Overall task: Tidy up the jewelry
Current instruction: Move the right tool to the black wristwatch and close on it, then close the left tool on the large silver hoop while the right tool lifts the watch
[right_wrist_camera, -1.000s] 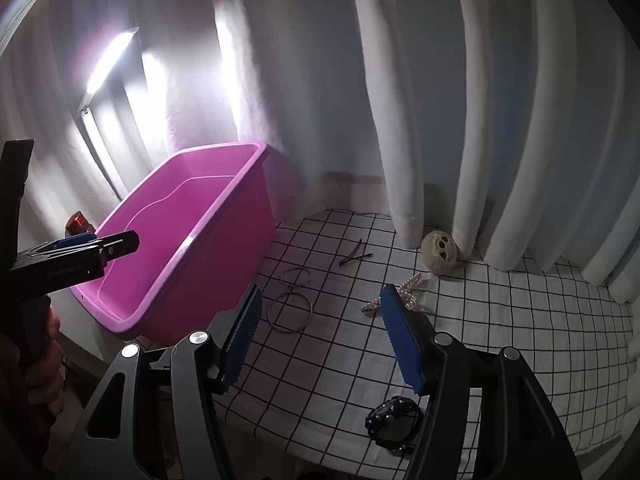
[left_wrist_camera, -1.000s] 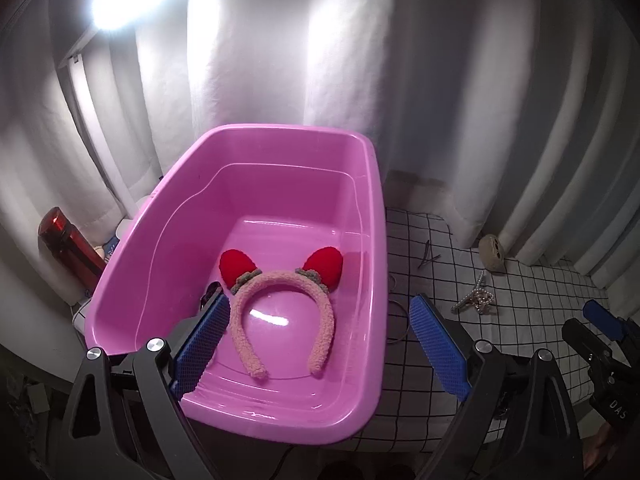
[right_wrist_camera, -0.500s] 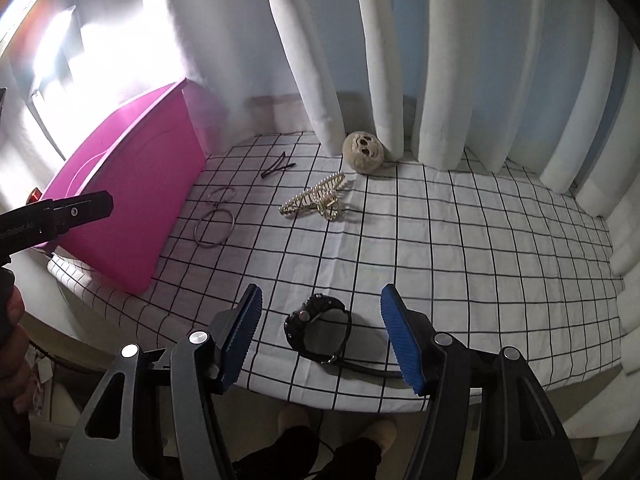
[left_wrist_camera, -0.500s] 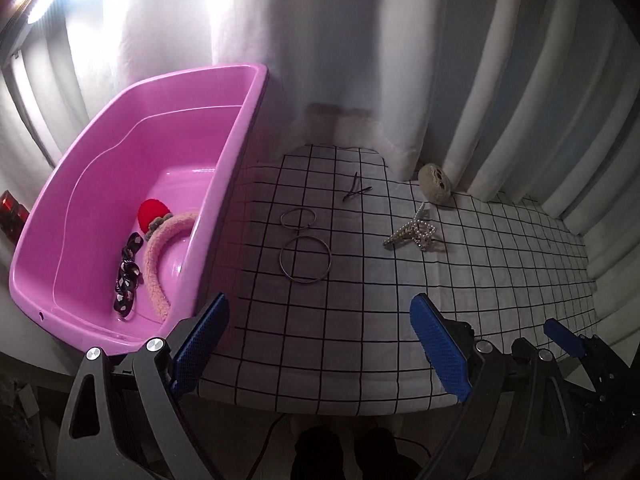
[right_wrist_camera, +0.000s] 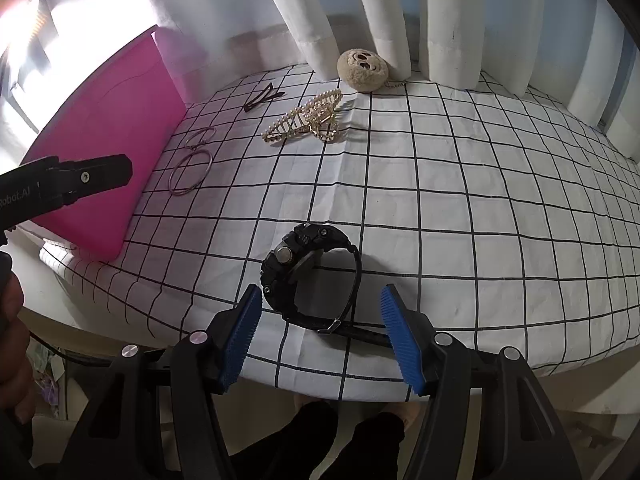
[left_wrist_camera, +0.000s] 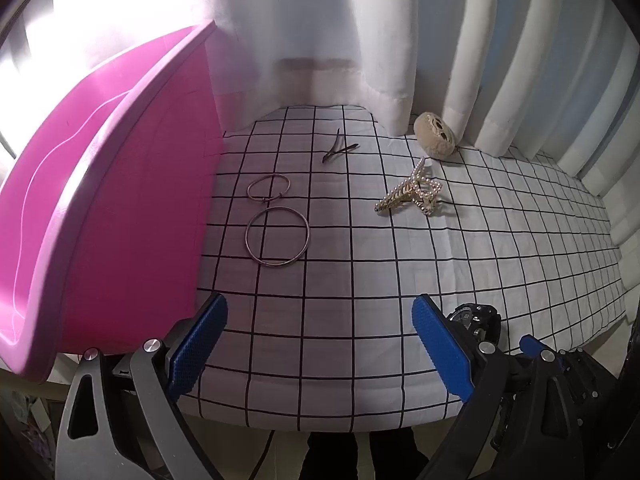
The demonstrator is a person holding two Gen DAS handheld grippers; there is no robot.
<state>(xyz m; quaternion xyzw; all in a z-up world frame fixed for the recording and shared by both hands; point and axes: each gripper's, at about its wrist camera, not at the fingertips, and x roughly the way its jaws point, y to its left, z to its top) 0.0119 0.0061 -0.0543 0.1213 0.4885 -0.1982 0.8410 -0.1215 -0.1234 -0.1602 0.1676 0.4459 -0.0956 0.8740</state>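
A black wristwatch lies near the front edge of the checked cloth, just ahead of my right gripper, which stands open with its blue pads on either side of the strap end, not touching. My left gripper is open over bare cloth beside the pink tub. Two metal bangles lie close to the tub wall. A pearl hair claw, a dark hair clip and a beige plush face sit further back. The watch shows behind the left gripper's right finger.
White curtains hang along the back of the table. The tub's inside is hidden from both views. The left gripper's tip juts in at the left of the right wrist view, with a hand below it. The person's legs show under the table edge.
Both grippers have come down and swung right, away from the tub. The left one left the tub's inside with the headband; the right one now sits low over the watch.
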